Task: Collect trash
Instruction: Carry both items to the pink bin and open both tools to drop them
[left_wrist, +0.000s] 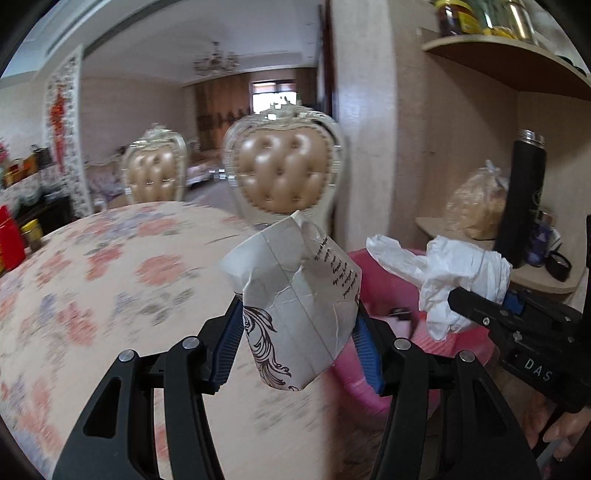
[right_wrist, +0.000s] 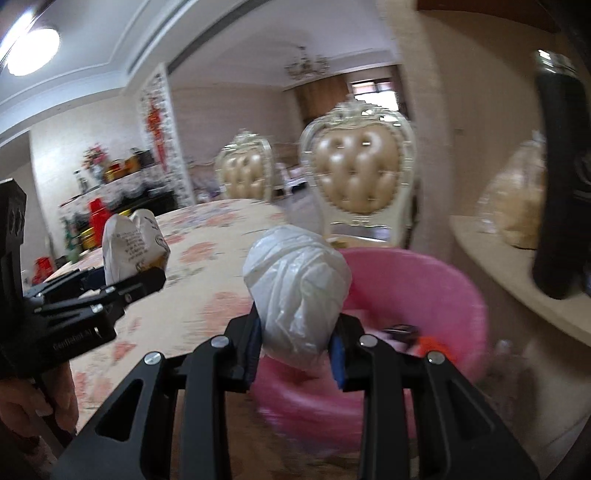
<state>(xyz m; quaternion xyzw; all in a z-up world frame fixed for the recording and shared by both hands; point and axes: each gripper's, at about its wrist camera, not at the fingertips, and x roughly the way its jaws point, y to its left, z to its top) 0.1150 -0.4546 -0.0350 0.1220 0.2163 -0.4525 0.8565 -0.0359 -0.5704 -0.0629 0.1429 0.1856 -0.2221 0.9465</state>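
Observation:
My left gripper (left_wrist: 297, 321) is shut on a crumpled white paper cup (left_wrist: 295, 295) with a black bird print, held above the table's right edge. It also shows in the right wrist view (right_wrist: 131, 245). My right gripper (right_wrist: 297, 332) is shut on a wad of white plastic bag (right_wrist: 295, 291), held over the near rim of a pink bin (right_wrist: 443, 295). In the left wrist view the bag (left_wrist: 443, 273) and right gripper (left_wrist: 476, 301) sit right of the cup, over the pink bin (left_wrist: 388, 295). Some trash lies in the bin.
A round table with a floral cloth (left_wrist: 110, 277) lies to the left. Two tufted chairs (left_wrist: 284, 173) stand behind it. A corner shelf (left_wrist: 535, 273) on the right holds a black flask (left_wrist: 524, 199) and a bagged loaf (left_wrist: 476, 203).

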